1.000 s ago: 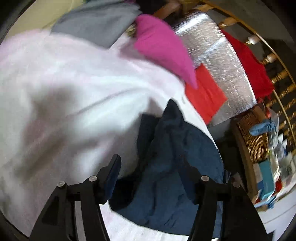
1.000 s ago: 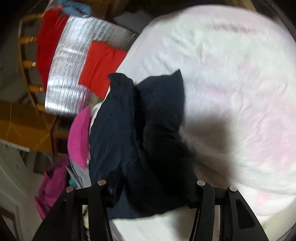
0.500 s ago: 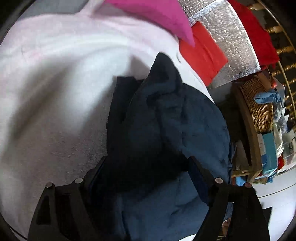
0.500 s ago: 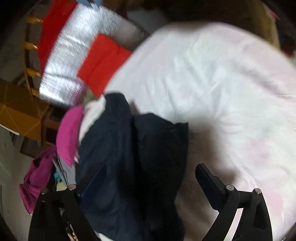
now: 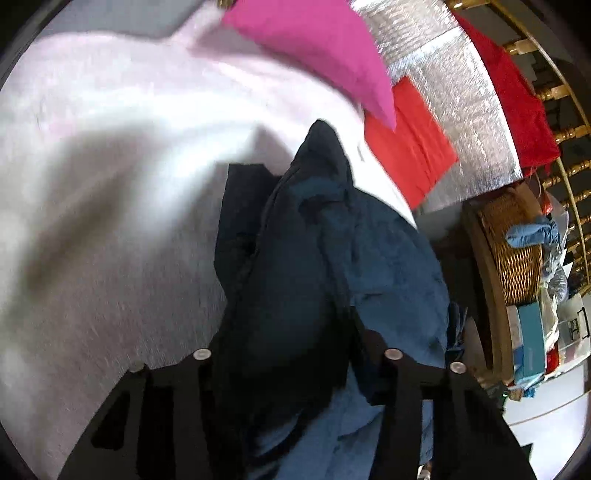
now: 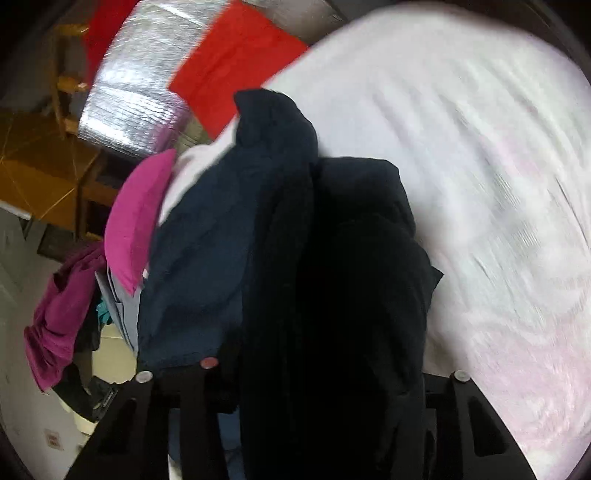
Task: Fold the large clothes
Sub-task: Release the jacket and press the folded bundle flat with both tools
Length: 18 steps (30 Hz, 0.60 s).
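A dark navy garment [image 5: 332, 258] lies crumpled on a pale pink-white bed sheet [image 5: 110, 184]. It also shows in the right wrist view [image 6: 295, 240]. My left gripper [image 5: 291, 354] has its jaws closed in on a bunch of the garment, the fingertips buried in the cloth. My right gripper [image 6: 317, 369] is likewise closed in on the dark cloth, which covers its fingertips. The sheet shows in the right wrist view [image 6: 480, 184] to the right of the garment.
A magenta pillow [image 5: 325, 55] and a grey cloth [image 5: 122, 18] lie at the bed's far side. Red cloths [image 5: 413, 147] and a silver foil sheet [image 5: 461, 92] hang beyond the edge. A wicker basket [image 5: 513, 243] and boxes stand at right. Purple clothes [image 6: 59, 302] hang at left.
Both grippers moved down onto the navy garment and their jaws closed in on bunches of it; earlier they were open above it.
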Tool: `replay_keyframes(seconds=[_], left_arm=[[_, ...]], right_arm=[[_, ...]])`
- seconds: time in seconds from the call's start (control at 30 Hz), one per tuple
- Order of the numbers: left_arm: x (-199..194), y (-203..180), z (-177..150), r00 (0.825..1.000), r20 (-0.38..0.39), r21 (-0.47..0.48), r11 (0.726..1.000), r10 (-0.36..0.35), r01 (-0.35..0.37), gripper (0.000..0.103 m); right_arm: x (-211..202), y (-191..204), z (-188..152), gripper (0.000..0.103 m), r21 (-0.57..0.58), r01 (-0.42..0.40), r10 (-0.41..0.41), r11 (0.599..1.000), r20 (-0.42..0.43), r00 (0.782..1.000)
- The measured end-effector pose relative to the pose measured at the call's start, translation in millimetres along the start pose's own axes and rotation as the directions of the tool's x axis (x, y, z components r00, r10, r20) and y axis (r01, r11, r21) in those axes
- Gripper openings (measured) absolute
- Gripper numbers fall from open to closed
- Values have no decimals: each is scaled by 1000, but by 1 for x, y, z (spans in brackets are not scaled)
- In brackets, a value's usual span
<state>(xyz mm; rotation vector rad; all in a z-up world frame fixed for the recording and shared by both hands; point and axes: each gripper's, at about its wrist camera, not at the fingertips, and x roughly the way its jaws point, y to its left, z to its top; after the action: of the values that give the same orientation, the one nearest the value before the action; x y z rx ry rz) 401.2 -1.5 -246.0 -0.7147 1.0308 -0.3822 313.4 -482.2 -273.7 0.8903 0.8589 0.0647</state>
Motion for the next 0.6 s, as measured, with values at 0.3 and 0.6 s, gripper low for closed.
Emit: replay_keyframes(seconds=[0.3,0.6], left_arm=[[-5,27,14,991,42,-53,991,126,-124,69],[-82,22,-5,952,278,57,987,130,-151,76]], right_arm=[[18,-20,-6,63,102,4,-8,995,42,999],[-94,10,-45,74,-3,-9,10,1000,250,968]])
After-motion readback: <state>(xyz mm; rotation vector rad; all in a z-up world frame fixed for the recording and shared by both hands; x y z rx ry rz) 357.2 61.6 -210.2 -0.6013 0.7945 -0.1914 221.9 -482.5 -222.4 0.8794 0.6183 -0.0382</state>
